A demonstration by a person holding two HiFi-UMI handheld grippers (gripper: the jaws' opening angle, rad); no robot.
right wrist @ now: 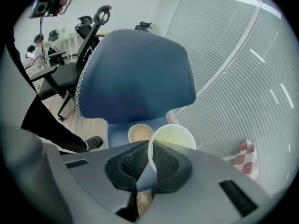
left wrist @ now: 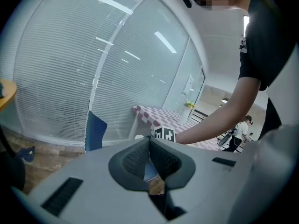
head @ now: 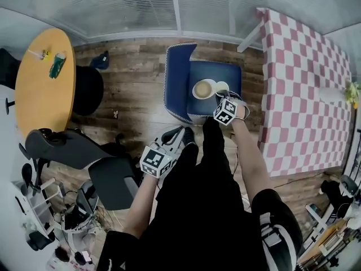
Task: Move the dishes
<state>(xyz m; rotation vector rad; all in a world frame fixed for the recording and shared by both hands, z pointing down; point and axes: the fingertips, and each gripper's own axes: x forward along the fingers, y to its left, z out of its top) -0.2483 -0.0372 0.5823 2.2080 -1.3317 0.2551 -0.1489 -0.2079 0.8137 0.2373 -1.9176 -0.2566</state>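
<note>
right tongs (right wrist: 150,160) clamped on near rim of small white bowl (right wrist: 174,135), tan dish (right wrist: 139,133) just left on bench (head: 221,71) (blue chair seat); left tongs (left wrist: 149,157) pinched shut, empty, hanging well back

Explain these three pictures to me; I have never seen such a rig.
No robot here: a person holds a two-jaw gripper in each hand. One picture comes from a camera on the person's head, looking down; the other two come from cameras riding on the grippers. The right gripper pinches the rim of a pale bowl at a blue chair, whose seat carries a beige bowl. The left gripper is shut on nothing, near the person's leg. A red-checked table stands beside the chair.
</note>
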